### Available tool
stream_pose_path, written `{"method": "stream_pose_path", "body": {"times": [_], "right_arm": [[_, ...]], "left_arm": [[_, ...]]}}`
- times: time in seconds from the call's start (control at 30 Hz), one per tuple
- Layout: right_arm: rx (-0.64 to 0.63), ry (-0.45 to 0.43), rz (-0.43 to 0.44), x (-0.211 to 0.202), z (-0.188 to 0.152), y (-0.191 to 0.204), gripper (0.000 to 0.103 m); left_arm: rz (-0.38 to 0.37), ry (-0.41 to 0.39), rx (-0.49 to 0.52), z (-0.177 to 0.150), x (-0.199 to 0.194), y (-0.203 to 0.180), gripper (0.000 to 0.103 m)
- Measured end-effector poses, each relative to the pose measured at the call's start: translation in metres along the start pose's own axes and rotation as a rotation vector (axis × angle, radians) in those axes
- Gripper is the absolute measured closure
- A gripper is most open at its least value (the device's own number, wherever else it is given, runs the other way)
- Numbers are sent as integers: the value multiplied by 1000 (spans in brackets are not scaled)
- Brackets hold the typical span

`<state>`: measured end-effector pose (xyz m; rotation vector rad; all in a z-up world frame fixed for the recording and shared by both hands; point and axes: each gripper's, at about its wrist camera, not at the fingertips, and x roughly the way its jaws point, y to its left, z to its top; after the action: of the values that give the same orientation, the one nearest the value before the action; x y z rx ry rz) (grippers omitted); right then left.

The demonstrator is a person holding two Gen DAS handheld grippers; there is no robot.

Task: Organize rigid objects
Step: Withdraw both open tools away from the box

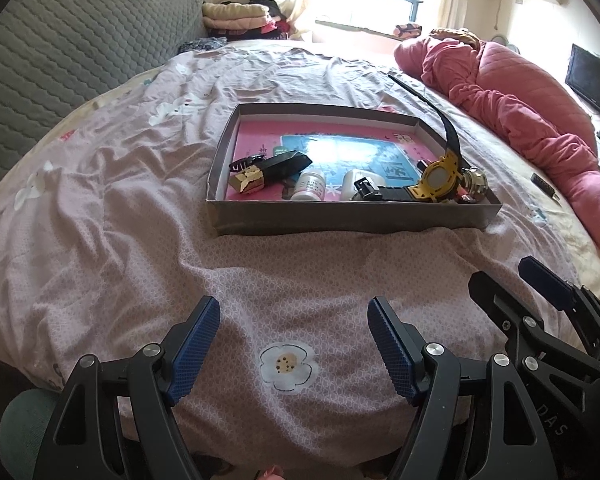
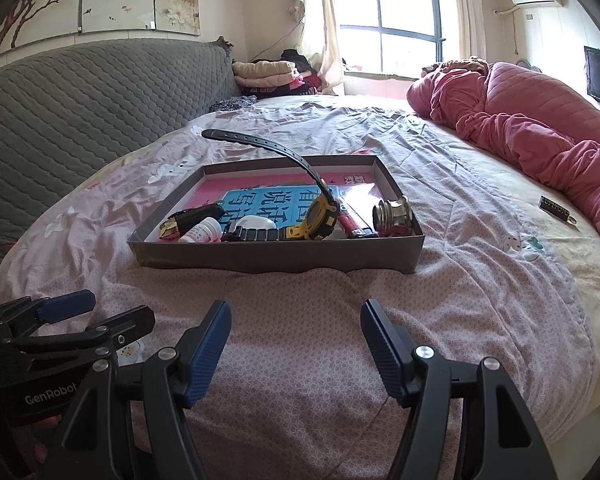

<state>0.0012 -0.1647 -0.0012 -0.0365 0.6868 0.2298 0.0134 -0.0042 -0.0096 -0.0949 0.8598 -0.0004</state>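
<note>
Gathering the last stray piece into the box

Hovering low over the bed [image 2: 480, 240], the left hand-held gripper [image 1: 294, 344] and right hand-held gripper [image 2: 296, 346] both stand spread and empty. The box [image 2: 276, 258] already holds the yellow watch [image 2: 320, 216], white bottle [image 2: 202, 234] and metal knob [image 2: 392, 212]. One small dark bar [image 2: 556, 209] lies well apart on the sheet; approach it flat, pinching across its narrow sides.

A shallow grey cardboard box lid [image 2: 276, 258] with a pink and blue printed floor lies on the bed, ahead of both open grippers. Along its near wall sit a black-and-gold block [image 2: 192, 218], a small white bottle [image 2: 202, 234] on its side, a yellow-and-black wristwatch [image 2: 320, 216] with one strap raised, a red lighter [image 2: 350, 222] and a brass knob [image 2: 392, 216].
</note>
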Motion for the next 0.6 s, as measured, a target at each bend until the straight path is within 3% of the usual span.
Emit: {"method": "stream_pose_path", "body": {"times": [0.6], "right_arm": [[32,8,-15,7,1,-7,36]], "left_arm": [[34,14,0,-1,4,3,26]]}}
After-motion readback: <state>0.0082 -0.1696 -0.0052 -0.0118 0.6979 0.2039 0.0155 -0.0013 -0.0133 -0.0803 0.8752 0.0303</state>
